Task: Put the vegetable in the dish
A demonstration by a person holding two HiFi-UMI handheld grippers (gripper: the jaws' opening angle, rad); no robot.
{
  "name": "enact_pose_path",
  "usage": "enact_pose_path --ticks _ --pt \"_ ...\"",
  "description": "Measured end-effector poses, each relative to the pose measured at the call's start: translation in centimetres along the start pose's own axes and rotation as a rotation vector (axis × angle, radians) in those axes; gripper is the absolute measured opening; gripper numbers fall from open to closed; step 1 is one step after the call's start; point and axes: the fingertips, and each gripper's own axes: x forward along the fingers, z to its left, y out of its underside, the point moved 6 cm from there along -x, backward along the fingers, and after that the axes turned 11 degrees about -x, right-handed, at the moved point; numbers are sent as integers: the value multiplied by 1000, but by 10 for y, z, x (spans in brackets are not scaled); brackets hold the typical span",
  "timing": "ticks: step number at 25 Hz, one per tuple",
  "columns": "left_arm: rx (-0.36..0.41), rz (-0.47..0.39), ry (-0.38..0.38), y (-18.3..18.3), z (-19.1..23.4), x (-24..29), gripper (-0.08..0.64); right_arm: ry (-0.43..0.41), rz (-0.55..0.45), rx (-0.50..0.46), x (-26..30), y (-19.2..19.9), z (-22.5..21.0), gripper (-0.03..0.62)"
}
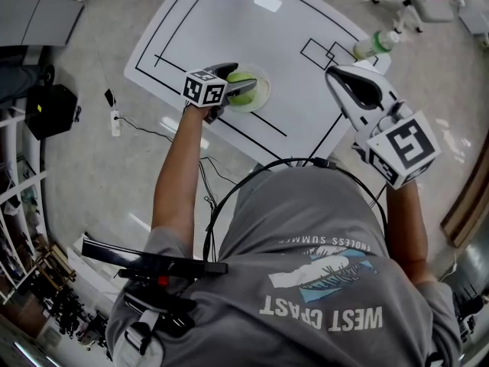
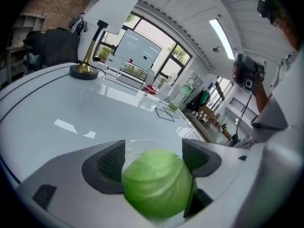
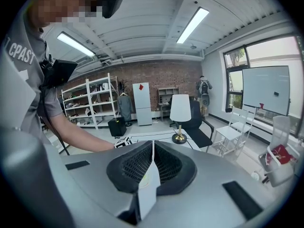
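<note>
A round green cabbage [image 1: 243,85] lies in a clear shallow dish [image 1: 262,92] on the white table. My left gripper [image 1: 237,82] reaches over the dish with its jaws standing wide on either side of the cabbage [image 2: 157,183]. The pads do not visibly press on it. The dish rim [image 2: 142,143] shows just beyond the cabbage in the left gripper view. My right gripper [image 1: 353,79] hovers apart at the table's right side, off the surface, with its jaws [image 3: 152,167] closed together and nothing held.
A white lamp with a gold base [image 2: 84,70] stands at the far end of the table [image 1: 229,21]. A green-tinted bottle [image 1: 374,46] stands by the small black squares at the right. A black box [image 1: 50,109] and cables lie on the floor at the left.
</note>
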Motion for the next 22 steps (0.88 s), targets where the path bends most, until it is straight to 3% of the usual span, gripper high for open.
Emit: enact_pose_path --ticks 9,15,18,21,22 --pt "47 -150 -86 -14 -6 -11 370 3 1 -3 -1 0 0 8" --pt "91 -394 -110 -53 -39 -59 360 10 -17 -12 -3 -4 3 8" --pt "153 -503 -102 -68 -72 -92 223 11 -29 -16 -9 -7 8 8" --pt "219 -618 -136 -78 -108 -130 8 13 -50 -15 -18 -10 15 8" --pt "232 -659 -146 -80 -119 -143 8 16 -62 -11 -22 -11 17 8"
